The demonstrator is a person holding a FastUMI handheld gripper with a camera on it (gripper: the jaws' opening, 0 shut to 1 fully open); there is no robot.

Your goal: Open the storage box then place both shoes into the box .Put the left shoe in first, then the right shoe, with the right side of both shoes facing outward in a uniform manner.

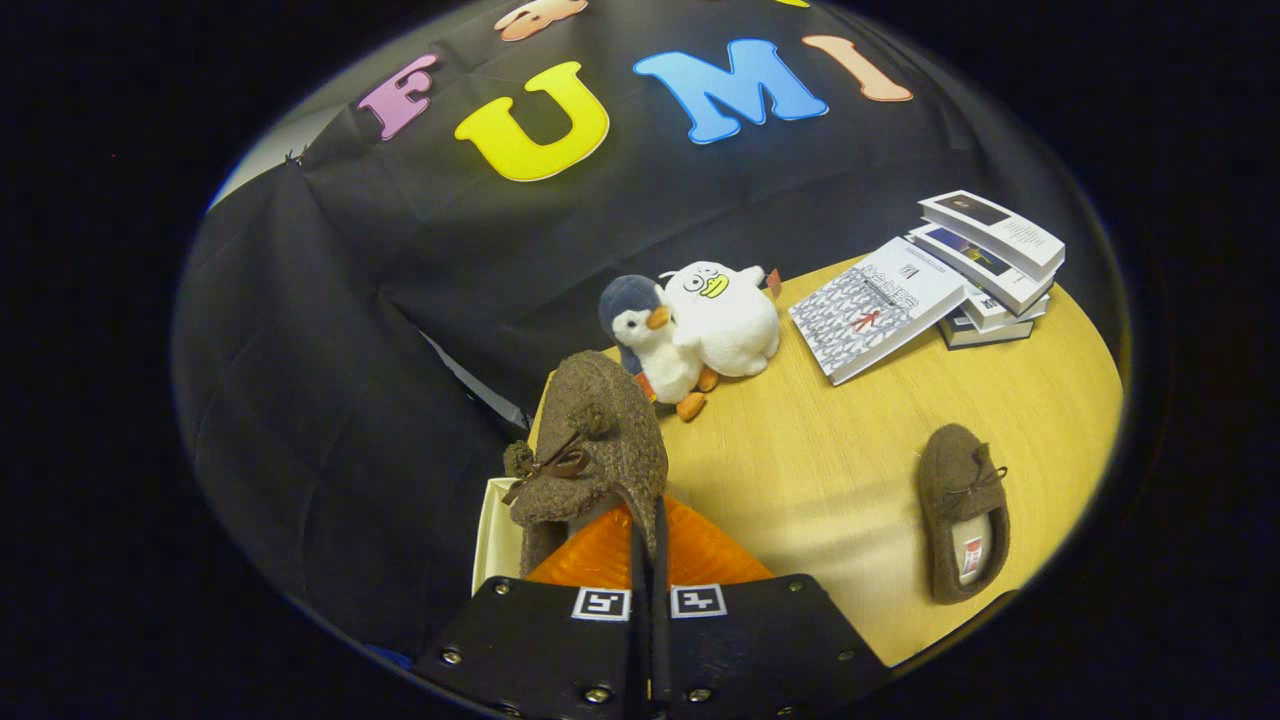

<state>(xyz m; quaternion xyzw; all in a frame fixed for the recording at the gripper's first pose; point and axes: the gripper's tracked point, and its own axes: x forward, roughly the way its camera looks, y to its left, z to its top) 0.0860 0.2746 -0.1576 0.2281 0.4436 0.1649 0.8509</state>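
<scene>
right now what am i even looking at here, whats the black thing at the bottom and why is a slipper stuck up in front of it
This is one picture, taken by a wide-angle camera fixed on a hand-held tool that a person carries; there is no robot arm. The black thing is that tool: a pair of tongs pointing forward. The fingers are pressed together on the heel edge of a brown fuzzy slipper, which they hold up. Under the slipper is a pale storage box with an orange part next to it, likely its lid or inside; I cannot tell which.

On the wooden table beyond lie the second slipper, off to the right, two plush toys, a penguin and a white duck, touching each other, and a stack of books with one book leaning on it.
</scene>
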